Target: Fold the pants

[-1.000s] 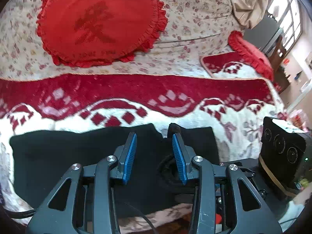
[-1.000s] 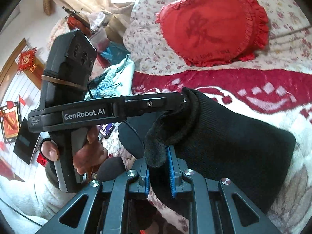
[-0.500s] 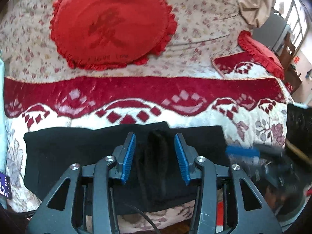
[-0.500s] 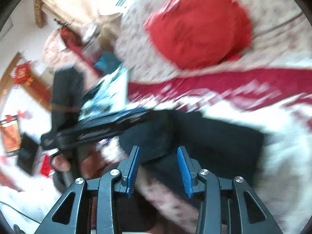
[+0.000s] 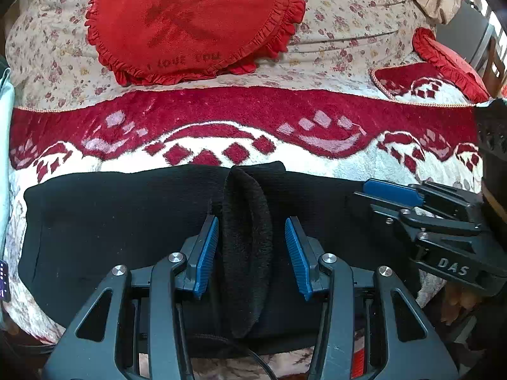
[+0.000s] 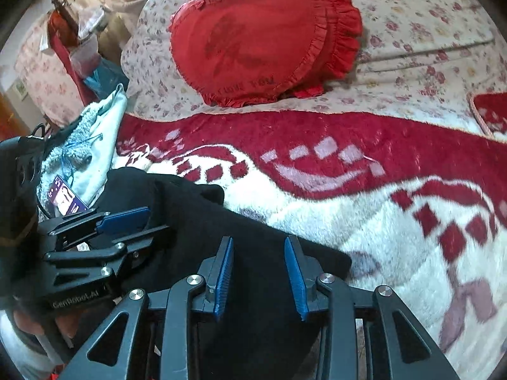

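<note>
Black pants (image 5: 126, 221) on red-white blanket (image 5: 253, 120); left tongs (image 5: 252, 250) released, right tongs (image 6: 258, 272) closing, ungripped

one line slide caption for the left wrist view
Left tongs open around a raised fold of black pants on a red-and-white blanket.

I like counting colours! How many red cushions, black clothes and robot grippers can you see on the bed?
Red cushions: 2, the big heart cushion and a frilly cushion at the right edge.
Black clothes: 1, the pants.
Grippers: 2, the left gripper and the right gripper.
Total: 5
</note>
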`<act>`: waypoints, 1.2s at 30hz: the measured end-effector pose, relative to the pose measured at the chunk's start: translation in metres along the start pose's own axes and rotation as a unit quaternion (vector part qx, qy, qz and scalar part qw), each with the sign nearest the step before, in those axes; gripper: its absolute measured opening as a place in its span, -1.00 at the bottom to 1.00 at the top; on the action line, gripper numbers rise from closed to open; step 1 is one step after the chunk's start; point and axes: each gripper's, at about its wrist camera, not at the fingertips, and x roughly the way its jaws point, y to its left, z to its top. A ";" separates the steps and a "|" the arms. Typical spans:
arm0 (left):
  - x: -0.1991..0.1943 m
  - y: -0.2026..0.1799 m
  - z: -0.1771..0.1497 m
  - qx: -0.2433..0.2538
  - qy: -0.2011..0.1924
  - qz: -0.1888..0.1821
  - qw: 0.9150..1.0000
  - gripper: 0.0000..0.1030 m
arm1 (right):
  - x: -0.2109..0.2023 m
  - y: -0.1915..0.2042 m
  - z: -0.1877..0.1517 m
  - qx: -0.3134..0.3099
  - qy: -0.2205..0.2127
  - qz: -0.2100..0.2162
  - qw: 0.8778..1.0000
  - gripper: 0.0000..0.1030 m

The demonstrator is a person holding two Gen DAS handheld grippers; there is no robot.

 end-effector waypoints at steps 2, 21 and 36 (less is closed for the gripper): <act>-0.003 0.000 -0.002 -0.005 -0.001 -0.004 1.000 -0.17 | -0.009 0.003 0.001 -0.004 0.003 -0.003 1.000 -0.35; -0.014 -0.001 -0.035 -0.023 0.001 0.011 1.000 -0.17 | -0.024 0.036 -0.059 -0.051 0.031 -0.020 0.998 -0.35; -0.039 0.010 -0.043 -0.036 -0.030 -0.004 0.999 -0.17 | -0.039 0.061 -0.034 -0.045 0.027 -0.050 0.997 -0.34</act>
